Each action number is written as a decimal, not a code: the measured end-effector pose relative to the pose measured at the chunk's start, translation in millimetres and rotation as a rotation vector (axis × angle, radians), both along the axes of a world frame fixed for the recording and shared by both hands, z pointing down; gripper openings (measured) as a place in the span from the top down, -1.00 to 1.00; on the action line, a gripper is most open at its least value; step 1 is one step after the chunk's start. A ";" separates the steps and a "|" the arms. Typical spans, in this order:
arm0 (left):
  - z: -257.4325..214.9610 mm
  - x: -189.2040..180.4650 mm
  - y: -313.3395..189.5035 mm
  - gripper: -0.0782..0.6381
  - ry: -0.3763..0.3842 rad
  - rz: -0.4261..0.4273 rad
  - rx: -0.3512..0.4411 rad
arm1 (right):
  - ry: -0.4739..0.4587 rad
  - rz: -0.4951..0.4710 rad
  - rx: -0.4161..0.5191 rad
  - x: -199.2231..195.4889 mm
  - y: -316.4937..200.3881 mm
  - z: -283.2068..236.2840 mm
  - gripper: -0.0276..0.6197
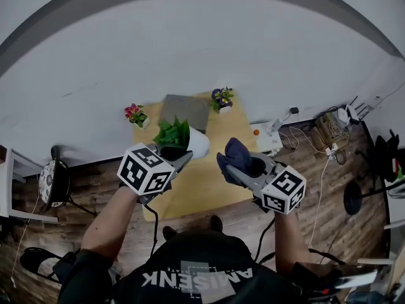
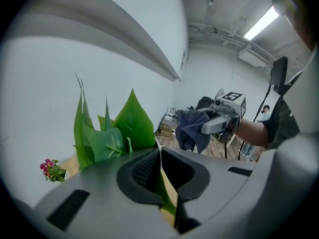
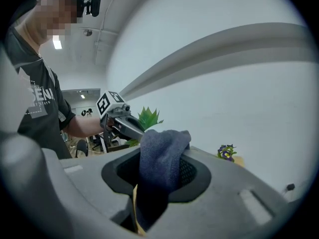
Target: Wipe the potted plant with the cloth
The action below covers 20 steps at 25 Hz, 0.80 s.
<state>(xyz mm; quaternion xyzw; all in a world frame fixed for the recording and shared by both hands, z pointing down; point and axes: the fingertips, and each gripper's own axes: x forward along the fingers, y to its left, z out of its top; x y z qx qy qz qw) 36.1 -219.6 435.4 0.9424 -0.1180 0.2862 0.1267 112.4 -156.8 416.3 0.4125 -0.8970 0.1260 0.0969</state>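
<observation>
Two clenched grips: left gripper [image 1: 185, 158] pinches the green leafy plant in a white pot [image 1: 175, 133] by its rim, right gripper [image 1: 235, 171] grasps the dark blue cloth [image 1: 238, 153]. Best to steady the pot and stroke the leaves gently outward.

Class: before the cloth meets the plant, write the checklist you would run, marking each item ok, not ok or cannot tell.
1. Grip on cloth by right gripper: ok, shut on it.
2. Grip on pot by left gripper: ok, shut on its rim.
3. Contact between cloth and leaves: not ok, they are apart.
4. Clear path from cloth to leaves: ok.
5. Whether pot rests on table: cannot tell.
</observation>
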 end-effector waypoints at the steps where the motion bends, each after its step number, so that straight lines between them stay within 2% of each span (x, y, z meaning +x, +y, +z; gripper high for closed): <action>1: 7.3 8.1 -0.5 0.75 -0.024 0.012 0.008 | -0.001 0.015 0.000 7.9 1.3 -0.4 0.53; 12: 106.8 84.0 -20.6 0.74 -0.305 0.147 0.077 | -0.046 0.136 -0.013 84.9 -15.9 8.4 0.53; 17: 150.9 106.6 -26.0 0.73 -0.406 0.222 0.128 | -0.084 0.190 -0.028 109.0 -24.5 18.1 0.53; 20: 174.6 117.7 -30.5 0.73 -0.438 0.228 0.114 | -0.108 0.213 -0.032 122.8 -28.6 21.8 0.53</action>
